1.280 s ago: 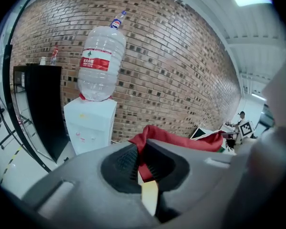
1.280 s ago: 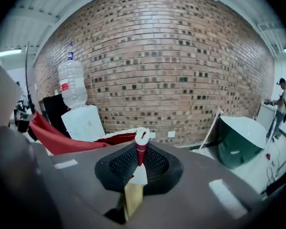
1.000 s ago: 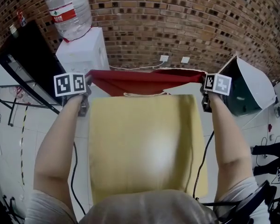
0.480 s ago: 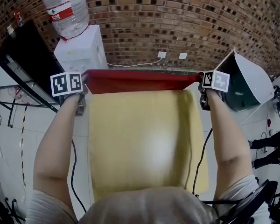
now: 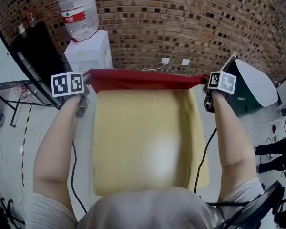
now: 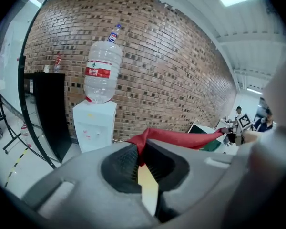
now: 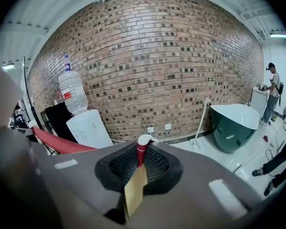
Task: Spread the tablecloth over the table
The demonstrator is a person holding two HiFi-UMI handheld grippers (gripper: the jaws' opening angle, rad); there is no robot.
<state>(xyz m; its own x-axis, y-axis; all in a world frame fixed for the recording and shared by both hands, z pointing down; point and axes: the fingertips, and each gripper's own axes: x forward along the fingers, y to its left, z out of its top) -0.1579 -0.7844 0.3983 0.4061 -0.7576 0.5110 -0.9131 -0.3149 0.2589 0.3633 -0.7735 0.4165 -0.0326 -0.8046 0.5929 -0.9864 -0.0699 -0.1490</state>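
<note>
A red-brown brick wall (image 5: 190,23) fills the back of the room above a white tiled floor (image 5: 19,142). Close below the head camera stands a square table with a pale yellow wooden top (image 5: 143,142), its surface uncovered. The red fabric tablecloth (image 5: 143,78) runs as a narrow, gathered band along the table's far edge, pulled tight between the two grippers; whether it touches that edge cannot be told. To the right of the table, near the wall, sits a dark green tub with a white inside (image 5: 240,98). To the left stand a tall black cabinet (image 5: 33,51) and a white water dispenser (image 5: 88,56) topped by a clear plastic bottle with a red label (image 5: 78,11). The left gripper (image 5: 89,76), at the table's far left corner, has its jaws closed tight on one end of the cloth, which leaves the black ribbed pads and stretches away to the right in the left gripper view. The right gripper (image 5: 206,83), at the far right corner, is likewise clamped on the other end, a small red tuft with a white tip standing up between its pads in the right gripper view. Two white wall sockets (image 5: 166,60) sit low on the brick behind the cloth.
</note>
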